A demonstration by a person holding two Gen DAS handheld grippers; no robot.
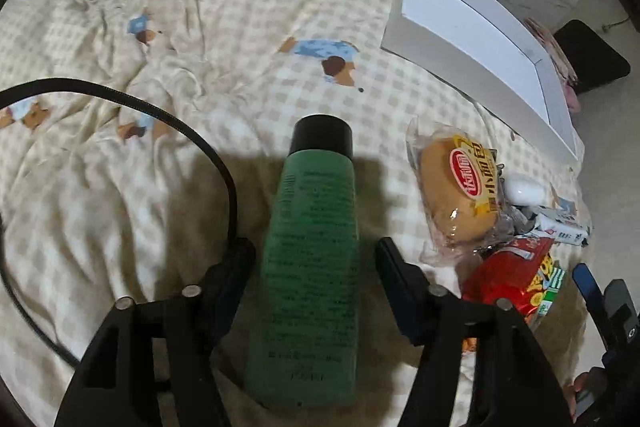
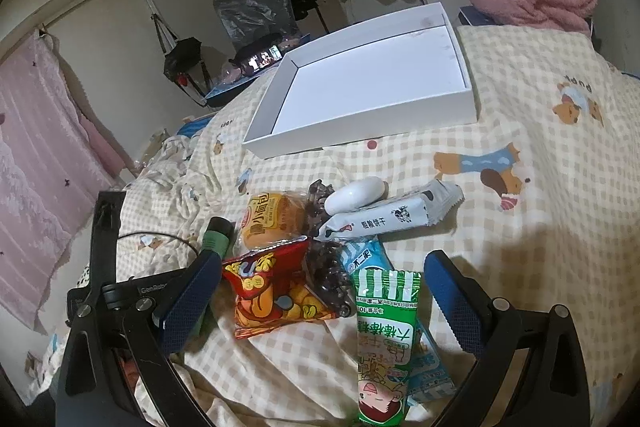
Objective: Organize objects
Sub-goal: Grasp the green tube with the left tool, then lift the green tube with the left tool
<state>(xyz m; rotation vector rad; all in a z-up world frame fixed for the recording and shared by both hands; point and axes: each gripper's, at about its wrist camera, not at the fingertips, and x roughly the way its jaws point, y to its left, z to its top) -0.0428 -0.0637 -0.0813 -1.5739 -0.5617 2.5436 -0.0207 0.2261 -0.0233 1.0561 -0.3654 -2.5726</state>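
Green bottle with its black cap lies on the checked quilt between the left gripper fingers, which stand just off its sides. Right of the bottle sit a wrapped bun, red packet and, farther off, the white box. Right gripper gapes apart over the snacks.
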